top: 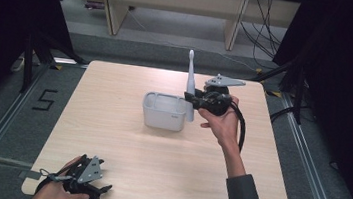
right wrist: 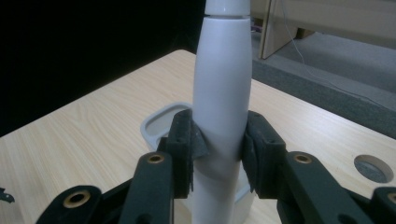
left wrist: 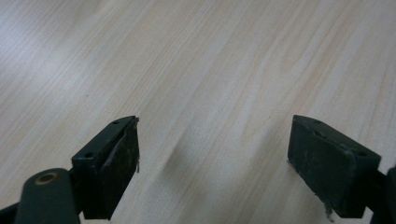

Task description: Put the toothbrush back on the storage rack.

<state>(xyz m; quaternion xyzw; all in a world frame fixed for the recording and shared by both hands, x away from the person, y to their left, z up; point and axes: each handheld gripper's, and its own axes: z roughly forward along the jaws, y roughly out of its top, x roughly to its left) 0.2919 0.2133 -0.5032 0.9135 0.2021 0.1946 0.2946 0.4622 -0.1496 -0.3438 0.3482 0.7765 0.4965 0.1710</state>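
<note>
Pale wood grain runs across the whole worktop (top: 124,139) in the high view, and near its middle, a little toward the far edge, stands a grey open-topped holder (top: 164,110). My right gripper (top: 203,101) is at the holder's right side with a white electric toothbrush (top: 190,83) held upright, brush head up, its lower end down beside the holder's right wall; I cannot tell whether it touches that wall or the worktop. I judge the upright hold is there so the handle can go straight down into the holder, or has come straight out of it; the pictures do not settle which. My left gripper (top: 86,180) rests at the near left corner of the worktop, well apart from the holder, parked out of the way I would say.

In the left gripper view the two black fingers (left wrist: 112,163) stand wide apart with nothing between them, only bare wood beneath.

In the right gripper view the fingers (right wrist: 184,147) are closed on the toothbrush (right wrist: 223,84), one pad on each side of the thick lower part of the handle, pressed firmly against it. The handle rises straight up between them and passes out of the top of the view. Behind it the holder's rim (right wrist: 156,122) shows, just beyond the fingers and to their left, so the toothbrush sits at the holder's edge and not yet clearly over its opening.
</note>
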